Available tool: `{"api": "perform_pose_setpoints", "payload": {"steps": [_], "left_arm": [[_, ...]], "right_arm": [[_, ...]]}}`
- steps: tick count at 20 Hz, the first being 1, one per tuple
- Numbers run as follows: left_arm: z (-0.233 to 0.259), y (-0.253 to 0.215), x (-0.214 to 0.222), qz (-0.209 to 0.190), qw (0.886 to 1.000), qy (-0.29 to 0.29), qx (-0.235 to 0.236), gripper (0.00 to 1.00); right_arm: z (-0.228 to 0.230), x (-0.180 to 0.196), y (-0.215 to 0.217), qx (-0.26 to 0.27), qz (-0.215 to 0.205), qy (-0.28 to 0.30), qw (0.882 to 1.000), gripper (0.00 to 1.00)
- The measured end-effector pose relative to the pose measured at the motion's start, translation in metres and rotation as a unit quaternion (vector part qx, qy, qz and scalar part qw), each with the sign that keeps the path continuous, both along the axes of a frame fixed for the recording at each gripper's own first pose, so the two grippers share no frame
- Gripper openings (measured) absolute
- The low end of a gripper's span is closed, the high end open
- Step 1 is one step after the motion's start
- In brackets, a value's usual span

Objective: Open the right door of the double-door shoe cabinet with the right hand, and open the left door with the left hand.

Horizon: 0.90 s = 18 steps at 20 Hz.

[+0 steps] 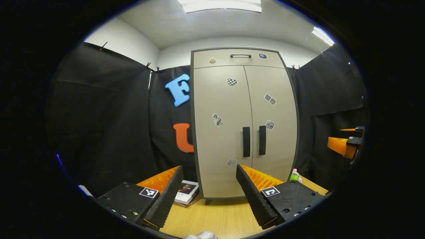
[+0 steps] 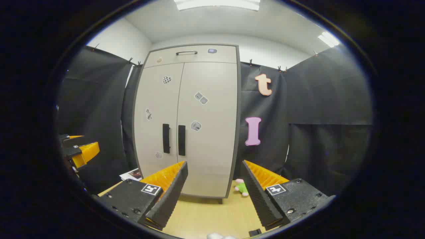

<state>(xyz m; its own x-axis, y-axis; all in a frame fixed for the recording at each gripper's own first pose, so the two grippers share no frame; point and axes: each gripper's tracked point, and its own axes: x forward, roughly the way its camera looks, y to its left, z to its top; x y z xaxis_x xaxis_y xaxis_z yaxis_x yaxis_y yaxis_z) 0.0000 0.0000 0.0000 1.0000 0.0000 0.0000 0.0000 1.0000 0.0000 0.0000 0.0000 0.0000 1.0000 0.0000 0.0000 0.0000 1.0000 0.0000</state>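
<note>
Bright ceiling lights (image 1: 219, 5), sharp focus, fisheye-bent edges

Book (image 1: 187, 192), green toy (image 2: 242, 188), wooden table (image 1: 215, 215)

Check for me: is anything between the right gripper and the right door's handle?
Nothing visible. In the right gripper view the right gripper has its jaws open, well short of the shoe cabinet, and the right door handle is unobstructed. The green toy sits low beside the cabinet.

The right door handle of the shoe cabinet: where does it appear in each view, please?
Left gripper view: the right door handle is just right of centre, beside the left handle.
Right gripper view: the same handle is left of centre.
Shared landmark: the drawer handle on top of the shoe cabinet.
</note>
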Motion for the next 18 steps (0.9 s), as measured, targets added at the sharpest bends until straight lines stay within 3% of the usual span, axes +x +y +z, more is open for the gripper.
{"api": "perform_pose_setpoints", "payload": {"steps": [18], "left_arm": [[0.002,0.017,-0.002,-0.002,1.000,0.005,0.004,0.96]], "right_arm": [[0.011,0.003,0.006,-0.009,-0.030,0.002,1.000,1.00]]}}
